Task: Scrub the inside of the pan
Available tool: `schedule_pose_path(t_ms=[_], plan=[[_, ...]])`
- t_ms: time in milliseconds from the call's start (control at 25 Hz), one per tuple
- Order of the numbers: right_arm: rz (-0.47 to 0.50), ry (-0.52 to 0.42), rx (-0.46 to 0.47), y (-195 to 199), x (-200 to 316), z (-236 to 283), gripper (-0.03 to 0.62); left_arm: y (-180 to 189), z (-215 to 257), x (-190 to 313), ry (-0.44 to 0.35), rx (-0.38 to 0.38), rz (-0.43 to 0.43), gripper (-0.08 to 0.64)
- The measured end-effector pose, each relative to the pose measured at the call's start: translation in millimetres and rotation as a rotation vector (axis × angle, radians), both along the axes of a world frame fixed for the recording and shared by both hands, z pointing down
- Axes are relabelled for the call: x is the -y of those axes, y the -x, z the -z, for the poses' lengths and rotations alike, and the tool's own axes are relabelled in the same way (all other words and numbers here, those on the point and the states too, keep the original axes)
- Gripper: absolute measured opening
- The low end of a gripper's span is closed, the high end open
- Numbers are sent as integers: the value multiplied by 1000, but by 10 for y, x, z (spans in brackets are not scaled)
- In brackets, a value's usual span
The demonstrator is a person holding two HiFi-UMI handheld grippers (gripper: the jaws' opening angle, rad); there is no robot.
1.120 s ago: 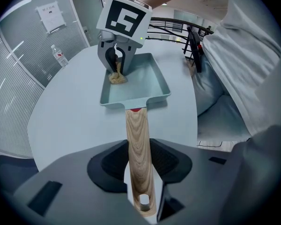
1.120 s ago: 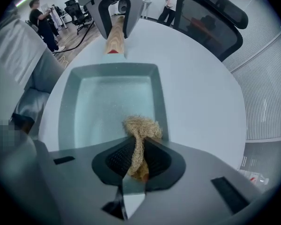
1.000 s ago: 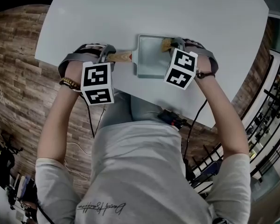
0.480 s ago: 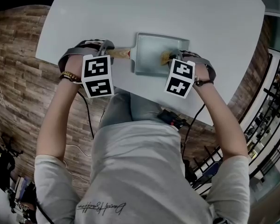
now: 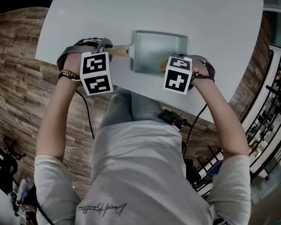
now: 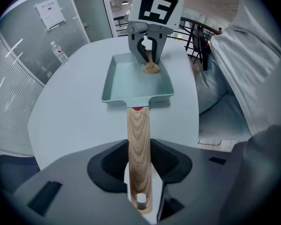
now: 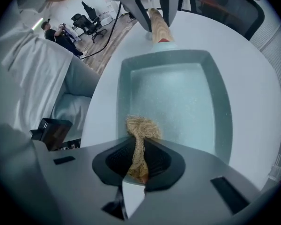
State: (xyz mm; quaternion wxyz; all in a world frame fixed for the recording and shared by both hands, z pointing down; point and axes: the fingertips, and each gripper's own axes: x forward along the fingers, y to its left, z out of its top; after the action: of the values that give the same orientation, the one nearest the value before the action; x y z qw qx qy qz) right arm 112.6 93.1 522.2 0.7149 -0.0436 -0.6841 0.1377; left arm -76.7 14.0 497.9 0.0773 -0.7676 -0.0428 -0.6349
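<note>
A teal rectangular pan (image 5: pixel 154 50) lies on the white table (image 5: pixel 210 27), its wooden handle (image 5: pixel 118 52) pointing left. My left gripper (image 5: pixel 104 48) is shut on that handle (image 6: pixel 139 149), its jaws pressed on both sides. My right gripper (image 5: pixel 167 67) is shut on a tan fibre scrubber (image 7: pixel 141 129). The scrubber's tuft rests on the pan floor (image 7: pixel 178 97) at the corner nearest me, far from the handle. In the left gripper view the right gripper (image 6: pixel 148 54) stands over the scrubber (image 6: pixel 151 68) at the pan's far end (image 6: pixel 131 78).
The table's near edge (image 5: pixel 145 97) runs just below the pan, close to the person's lap. A water bottle (image 6: pixel 61 54) stands far off on the table. A black device (image 5: pixel 173 119) sits by the person's leg. Railings (image 5: pixel 276 93) stand to the right.
My right gripper has drawn the scrubber across the pan from its far corner to its near corner. The left gripper has kept hold of the handle, and the pan has shifted slightly.
</note>
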Motion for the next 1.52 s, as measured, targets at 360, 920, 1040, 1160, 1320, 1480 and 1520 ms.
schedule_pose_path(t_ms=[360,920,1040,1160,1320,1480,1520], plan=[[16,-61,-6,-60,178,8,67,0,18,-21,-11,45,-113,153],[46,-278,-45,-173,1003,-42,69,4,14,-39,-10,44,-93,155],[50,-327,-28,-172,1007,-24,69,-3,27,-29,-26,38,-47,152],[59,-375,-5,-165,967,-19,69,0,19,-7,-51,42,-8,148],[35,-329,5,-137,773,-31,69,15,-4,1,-45,50,14,147],[40,-236,-9,-115,529,-30,69,27,-10,4,-42,54,14,147],[39,-207,-11,-109,476,-36,69,30,-17,10,-41,55,13,147]])
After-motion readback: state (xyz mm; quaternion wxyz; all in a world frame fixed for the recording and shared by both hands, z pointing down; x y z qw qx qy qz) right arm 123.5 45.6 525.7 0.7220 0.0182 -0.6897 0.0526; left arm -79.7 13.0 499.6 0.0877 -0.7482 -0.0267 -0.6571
